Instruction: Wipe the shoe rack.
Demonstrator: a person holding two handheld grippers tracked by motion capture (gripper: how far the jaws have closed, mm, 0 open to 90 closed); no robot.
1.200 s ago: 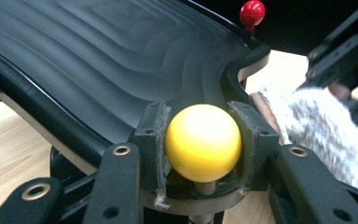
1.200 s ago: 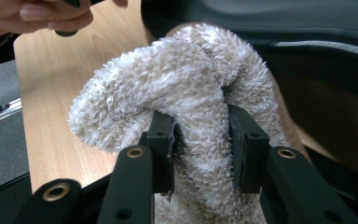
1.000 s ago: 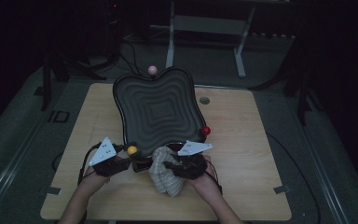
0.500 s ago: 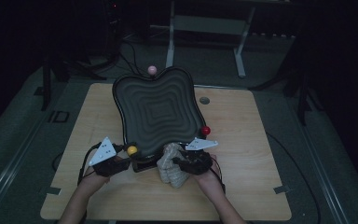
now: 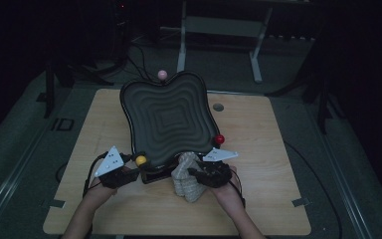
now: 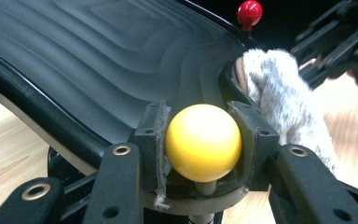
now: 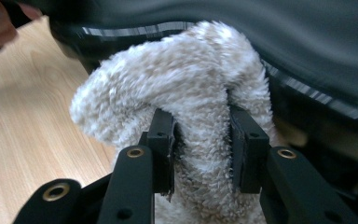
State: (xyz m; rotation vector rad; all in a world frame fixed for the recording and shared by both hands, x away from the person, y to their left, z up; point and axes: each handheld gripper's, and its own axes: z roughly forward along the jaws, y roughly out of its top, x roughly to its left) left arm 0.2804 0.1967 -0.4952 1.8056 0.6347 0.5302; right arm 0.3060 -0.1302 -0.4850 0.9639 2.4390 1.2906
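A large dark tray with a wavy, ridged surface and a lobed outline [image 5: 169,119] stands propped on the light wooden table [image 5: 278,149], tilted so that its face slopes down toward the table's near edge. Small ball knobs rise from its rim: a pink one [image 5: 162,74] at the far side, a red one [image 5: 219,139] toward the right and a yellow one [image 6: 203,141] at the near left.

The left claw [image 5: 138,168] is closed about halfway on the yellow ball knob, one pad on each side of it. This grip probably serves to steady the tilted tray while the other hand works.

The right claw [image 7: 200,154] is narrowed onto a fluffy cream-and-beige cloth [image 7: 177,93], pinching a fold of it between both pads. The bunched cloth bulges out beyond the pads and presses against the tray's near rim [image 7: 307,98]; in the high view the cloth [image 5: 186,177] lies near the middle of the table's near edge, just right of the left claw, with its lower part hanging toward the table. Held bunched this way, it gives a soft pad for wiping the rim.

The work in hand appears to be cleaning the tray's near edge, with the ridged face not yet reached.
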